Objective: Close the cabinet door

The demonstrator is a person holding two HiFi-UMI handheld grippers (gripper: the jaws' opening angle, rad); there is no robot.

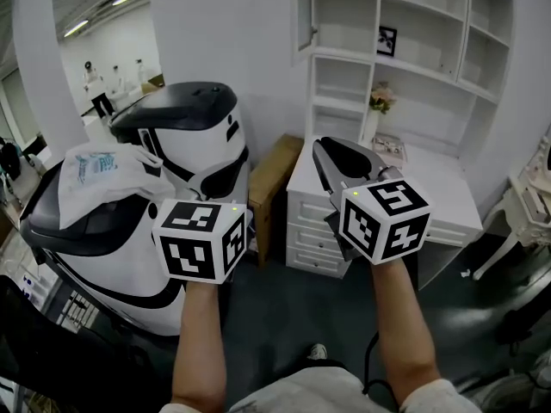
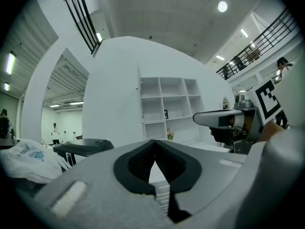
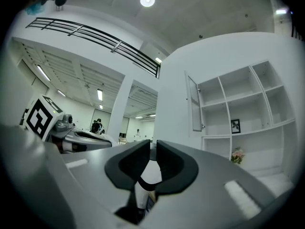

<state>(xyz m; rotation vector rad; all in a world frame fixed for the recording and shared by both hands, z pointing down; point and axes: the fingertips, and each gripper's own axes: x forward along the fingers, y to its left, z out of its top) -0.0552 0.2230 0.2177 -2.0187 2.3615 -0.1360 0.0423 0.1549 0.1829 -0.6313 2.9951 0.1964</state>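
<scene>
The white wall cabinet [image 1: 413, 67] hangs at the upper right over a desk. Its narrow door [image 1: 303, 14] stands swung open at the left edge, also seen in the left gripper view [image 2: 140, 98] and the right gripper view [image 3: 193, 104]. Both grippers are held level in mid-air, well short of the cabinet. My left gripper [image 2: 153, 144] is shut with its tips touching and nothing in it; its marker cube [image 1: 200, 239] hides the jaws in the head view. My right gripper [image 1: 321, 150] [image 3: 152, 146] is all but shut, with a thin slit between the tips, and holds nothing.
A big white-and-black machine [image 1: 185, 140] with a plastic bag [image 1: 96, 169] on it fills the left. A brown cardboard box [image 1: 274, 179] stands between it and the white desk with drawers [image 1: 314, 231]. A framed picture [image 1: 386, 40] and flowers [image 1: 381, 98] sit in the shelves.
</scene>
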